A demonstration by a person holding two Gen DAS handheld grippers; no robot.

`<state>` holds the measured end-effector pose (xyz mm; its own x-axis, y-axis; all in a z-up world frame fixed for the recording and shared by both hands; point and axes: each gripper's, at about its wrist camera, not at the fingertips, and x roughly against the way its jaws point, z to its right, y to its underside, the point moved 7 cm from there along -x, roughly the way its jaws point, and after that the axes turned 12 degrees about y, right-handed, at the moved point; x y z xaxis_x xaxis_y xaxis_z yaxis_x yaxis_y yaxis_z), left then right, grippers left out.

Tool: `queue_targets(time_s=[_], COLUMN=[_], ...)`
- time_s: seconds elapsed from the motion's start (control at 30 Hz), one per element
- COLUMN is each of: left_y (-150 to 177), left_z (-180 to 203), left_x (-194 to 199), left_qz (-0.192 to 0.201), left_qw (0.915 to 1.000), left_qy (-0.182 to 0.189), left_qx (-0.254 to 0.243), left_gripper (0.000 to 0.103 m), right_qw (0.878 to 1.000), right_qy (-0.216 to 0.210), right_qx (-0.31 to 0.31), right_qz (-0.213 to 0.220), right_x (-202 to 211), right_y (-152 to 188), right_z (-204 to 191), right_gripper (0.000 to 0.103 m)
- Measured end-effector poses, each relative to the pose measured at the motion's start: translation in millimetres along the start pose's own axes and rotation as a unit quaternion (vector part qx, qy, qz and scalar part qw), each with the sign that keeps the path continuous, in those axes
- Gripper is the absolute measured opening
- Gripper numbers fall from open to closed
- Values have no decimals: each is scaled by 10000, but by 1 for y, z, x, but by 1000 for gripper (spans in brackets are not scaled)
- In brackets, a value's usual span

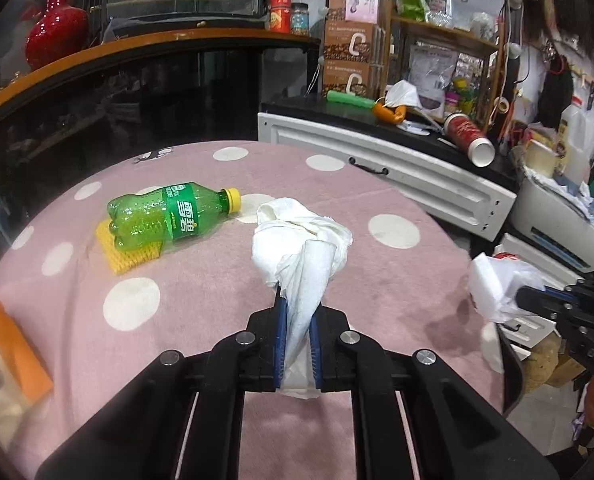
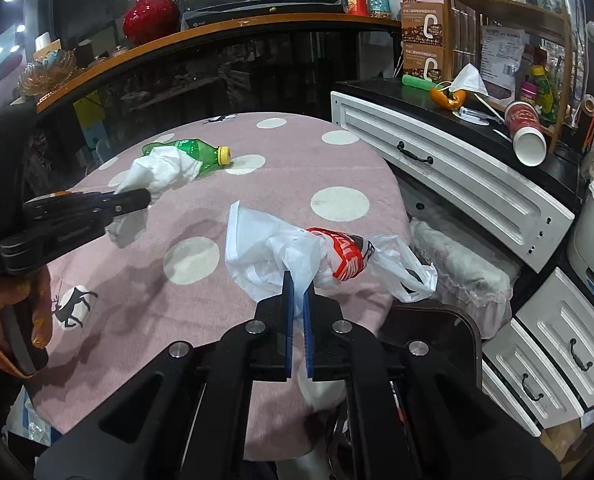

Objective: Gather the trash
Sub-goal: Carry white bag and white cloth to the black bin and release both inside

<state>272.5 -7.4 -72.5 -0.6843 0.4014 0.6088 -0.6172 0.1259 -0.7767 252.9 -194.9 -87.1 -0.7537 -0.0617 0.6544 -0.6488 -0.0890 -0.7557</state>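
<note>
A crumpled tissue (image 1: 301, 236) is clamped in the left gripper (image 1: 297, 312) at frame centre; a plastic bag (image 2: 297, 256) is pinched by the right gripper (image 2: 297, 292); a green bottle (image 1: 165, 216) is seen lying upper left on the tablecloth (image 1: 201, 304)

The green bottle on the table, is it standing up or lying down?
Lying down. The green bottle rests on its side on the pink dotted tablecloth, yellow cap pointing sideways, partly over a yellow pad.

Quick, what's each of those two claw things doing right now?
Left gripper: shut on the tissue.
Right gripper: shut on the plastic bag.
</note>
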Motion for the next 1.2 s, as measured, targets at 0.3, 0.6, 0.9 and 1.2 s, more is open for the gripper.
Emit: queue_targets(time_s=[0.3,0.6,0.9,1.2], left_y=[14,25,30,39], left_z=[42,82,123,164], left_x=[34,41,35,13], left_qz=[276,345,321,110], left_qw=[9992,9974,9950,9914], left_qy=[225,548,845,1136], left_qx=[-182,-309,-433,-638], left_gripper=[11,11,11,11], right_qw=[10000,9996,9975,9851], right_qy=[85,234,376,573], right_qx=[-9,-133,-278,-608], right_qz=[-12,-92,-537,-1504], right_x=[24,36,20,-42], right_y=[24,47,80,131], right_z=[24,56,95,130], right_gripper=[5,5,5,5])
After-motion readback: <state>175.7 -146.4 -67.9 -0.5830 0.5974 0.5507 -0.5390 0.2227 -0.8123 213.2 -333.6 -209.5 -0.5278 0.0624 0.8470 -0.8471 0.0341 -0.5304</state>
